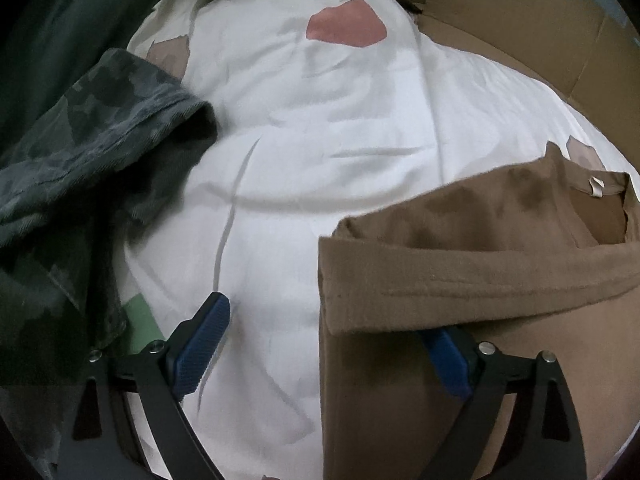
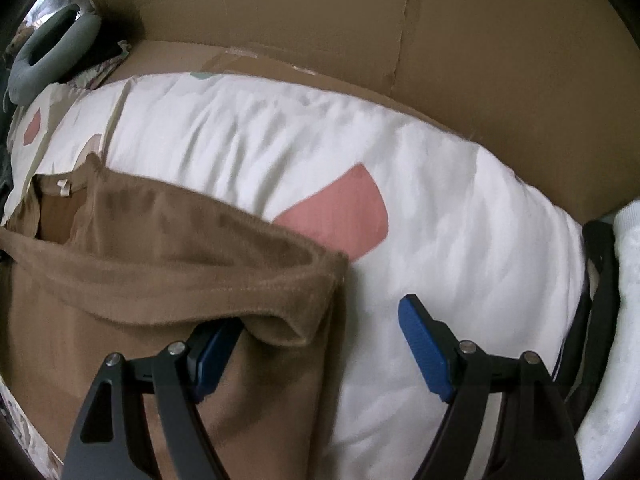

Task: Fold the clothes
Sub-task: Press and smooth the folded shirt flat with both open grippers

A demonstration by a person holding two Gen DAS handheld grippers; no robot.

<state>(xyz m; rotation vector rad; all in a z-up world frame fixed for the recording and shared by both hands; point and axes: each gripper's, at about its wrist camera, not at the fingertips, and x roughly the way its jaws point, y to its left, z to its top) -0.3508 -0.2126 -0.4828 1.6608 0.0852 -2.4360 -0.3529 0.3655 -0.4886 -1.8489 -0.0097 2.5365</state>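
Note:
A brown garment (image 1: 460, 264) lies on a white bedsheet (image 1: 320, 128) with its upper part folded over toward me. My left gripper (image 1: 332, 344) is open at the garment's left edge; its left finger (image 1: 204, 340) is over the sheet and its right finger (image 1: 448, 360) sits under the folded flap. In the right wrist view the same brown garment (image 2: 160, 264) lies at the left. My right gripper (image 2: 320, 344) is open at its right edge; its left finger (image 2: 212, 356) is tucked under the flap and its right finger (image 2: 424, 344) is over the sheet (image 2: 440, 168).
A camouflage garment (image 1: 80, 168) lies bunched at the left of the sheet. Cardboard (image 2: 360, 20) stands along the far side of the bed. A grey ring-shaped object (image 2: 48, 48) sits at the far left. A black strap (image 2: 596, 280) and white fabric are at the right.

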